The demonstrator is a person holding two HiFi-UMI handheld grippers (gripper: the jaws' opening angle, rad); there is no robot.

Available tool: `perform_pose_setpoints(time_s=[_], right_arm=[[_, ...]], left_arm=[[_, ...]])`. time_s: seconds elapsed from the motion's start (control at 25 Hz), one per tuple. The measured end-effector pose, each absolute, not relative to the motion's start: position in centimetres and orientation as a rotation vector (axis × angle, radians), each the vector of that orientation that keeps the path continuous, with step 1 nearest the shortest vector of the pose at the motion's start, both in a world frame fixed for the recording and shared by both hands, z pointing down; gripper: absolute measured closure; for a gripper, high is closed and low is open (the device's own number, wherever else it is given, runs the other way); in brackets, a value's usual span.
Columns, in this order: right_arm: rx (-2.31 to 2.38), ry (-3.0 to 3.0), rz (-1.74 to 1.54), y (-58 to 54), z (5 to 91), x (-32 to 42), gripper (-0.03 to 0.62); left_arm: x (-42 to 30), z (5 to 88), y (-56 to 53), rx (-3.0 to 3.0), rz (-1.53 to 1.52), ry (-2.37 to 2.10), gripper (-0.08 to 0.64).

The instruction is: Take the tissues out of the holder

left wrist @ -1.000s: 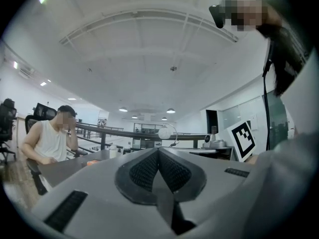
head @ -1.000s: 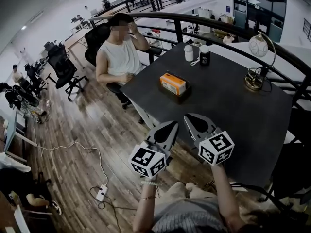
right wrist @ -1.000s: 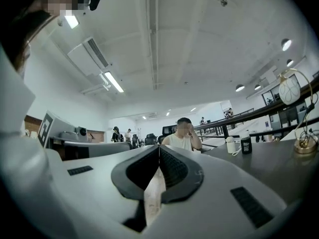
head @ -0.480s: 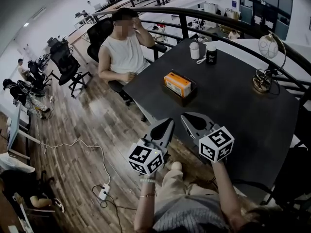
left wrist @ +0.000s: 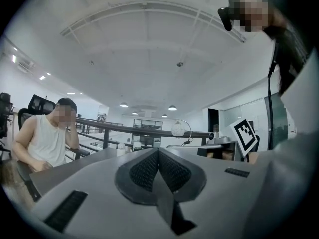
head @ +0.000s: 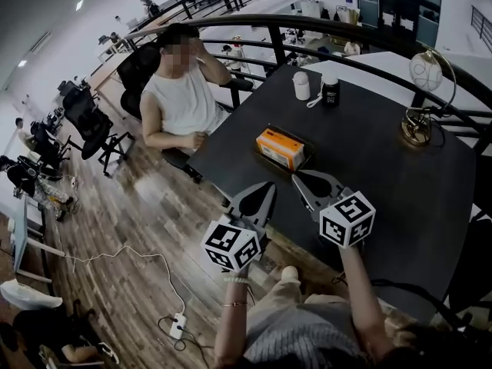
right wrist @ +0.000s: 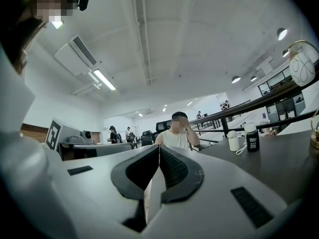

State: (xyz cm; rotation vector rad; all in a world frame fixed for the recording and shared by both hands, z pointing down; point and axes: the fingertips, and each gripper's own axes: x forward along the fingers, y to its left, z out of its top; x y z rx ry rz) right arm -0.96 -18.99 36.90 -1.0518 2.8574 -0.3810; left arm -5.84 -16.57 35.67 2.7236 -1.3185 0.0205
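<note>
In the head view an orange tissue pack sits in a dark holder on the black table. Both grippers hover side by side over the table's near edge, pointing level toward the holder and a short way from it. My left gripper is shut with nothing in it, and its pads meet in the left gripper view. My right gripper is likewise shut and empty. Neither gripper view shows the tissue pack.
A white bottle and a black cup stand at the table's far side, and a globe lamp at the far right. A person sits at the table's left corner. A curved railing runs behind.
Both grippers have moved forward over the table edge, closer to the tissue holder. They stay shut and side by side.
</note>
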Motion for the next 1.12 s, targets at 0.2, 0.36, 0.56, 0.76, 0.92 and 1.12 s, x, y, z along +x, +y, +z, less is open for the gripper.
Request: perform_pose_setpoints(time_s=[0.2,0.36,0.56,0.76,0.92,1.12], right_arm=[[-1.12,2.858,-0.373,-21.7,37.1,-2.4,0.578],[-1.188,2.889,-0.34,-24.1,37.6,-3.1,0.578],[-1.327,3.046,-0.249,-27.4,39.0,-3.7,0.578],[-1.296,3.239,-0.272,-29.8,41.0,-4.5,0.575],[-1.277,3.396,-0.359,-32.2,43.9,-5.1,0.506],[-1.233,3.573,-0.389,-34.7,47.5,-6.4,0.472]], left_arm=[[-7.4,35.8,-19.5,2.752,0.033,-1.248,0.552],[-8.3,36.3,-21.6,2.774,0.046,-1.186,0.552],[-9.3,37.1,-23.7,2.774,0.067,-1.145,0.552],[-9.5,38.4,-25.3,2.724,0.074,-1.131,0.552],[-9.5,39.5,-27.1,2.663,0.053,-1.141,0.552],[-9.6,41.2,-28.7,2.606,0.062,-1.149,0.552]])
